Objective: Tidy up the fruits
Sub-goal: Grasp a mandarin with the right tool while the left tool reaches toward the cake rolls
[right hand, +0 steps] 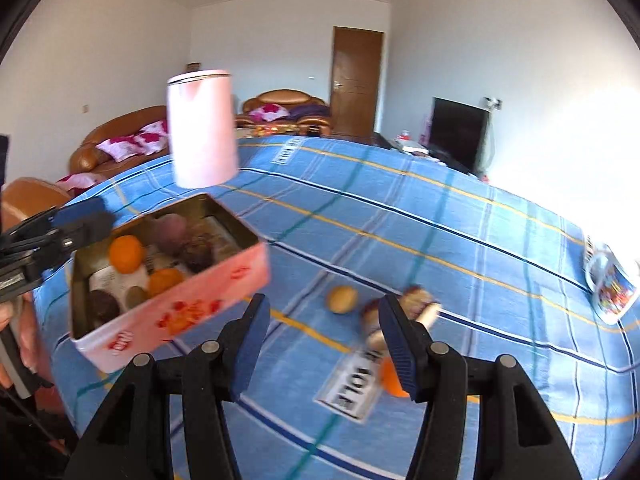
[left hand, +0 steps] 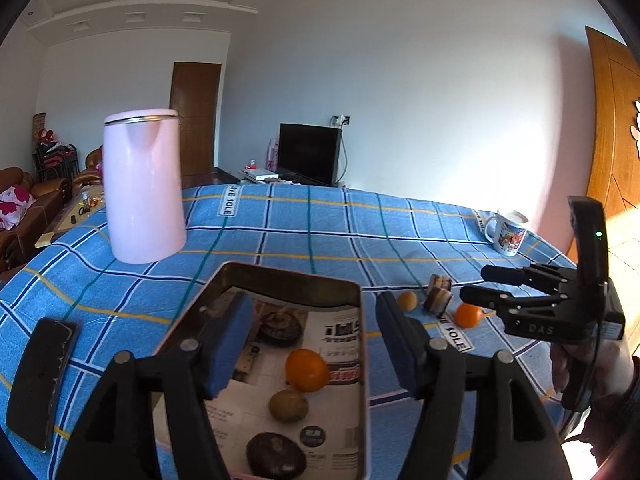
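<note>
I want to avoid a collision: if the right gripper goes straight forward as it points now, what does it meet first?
Probably the small yellowish fruit on the blue checked tablecloth, seen between the open fingers of the right gripper. Depth is unclear; the picture is blurred.

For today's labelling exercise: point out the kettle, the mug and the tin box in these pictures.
kettle (left hand: 144, 188), left wrist view, middle of its pink body.
mug (left hand: 509, 234), left wrist view, its printed side.
tin box (right hand: 180, 312), right wrist view, its pink outer wall.
</note>
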Tool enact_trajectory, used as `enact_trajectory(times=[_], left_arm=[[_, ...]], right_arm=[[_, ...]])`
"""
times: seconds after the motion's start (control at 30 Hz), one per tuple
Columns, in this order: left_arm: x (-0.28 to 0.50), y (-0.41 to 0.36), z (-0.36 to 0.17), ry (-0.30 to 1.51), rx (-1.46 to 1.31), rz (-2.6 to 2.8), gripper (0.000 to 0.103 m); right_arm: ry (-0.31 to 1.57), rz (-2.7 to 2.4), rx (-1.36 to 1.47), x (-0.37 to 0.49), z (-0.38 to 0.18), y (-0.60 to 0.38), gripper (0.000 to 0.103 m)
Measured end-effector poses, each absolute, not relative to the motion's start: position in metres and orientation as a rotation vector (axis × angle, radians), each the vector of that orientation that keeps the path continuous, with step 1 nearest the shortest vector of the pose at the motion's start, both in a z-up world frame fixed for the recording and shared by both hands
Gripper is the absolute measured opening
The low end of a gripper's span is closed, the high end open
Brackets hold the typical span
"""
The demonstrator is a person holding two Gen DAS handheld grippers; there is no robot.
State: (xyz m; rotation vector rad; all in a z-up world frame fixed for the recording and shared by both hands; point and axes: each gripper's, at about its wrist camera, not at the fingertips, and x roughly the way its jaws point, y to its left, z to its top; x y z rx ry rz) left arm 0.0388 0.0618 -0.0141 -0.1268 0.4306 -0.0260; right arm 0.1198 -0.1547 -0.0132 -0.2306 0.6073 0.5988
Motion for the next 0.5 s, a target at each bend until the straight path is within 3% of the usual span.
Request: enact_trajectory(times=[0.5], left_arm=[[0.105,-0.028,-0.016,0.575,-0.004,-0.188,0.070]], right_arm=[[0.874,0.565,-0.175,0.166,-0.055,-0.187,0.058]])
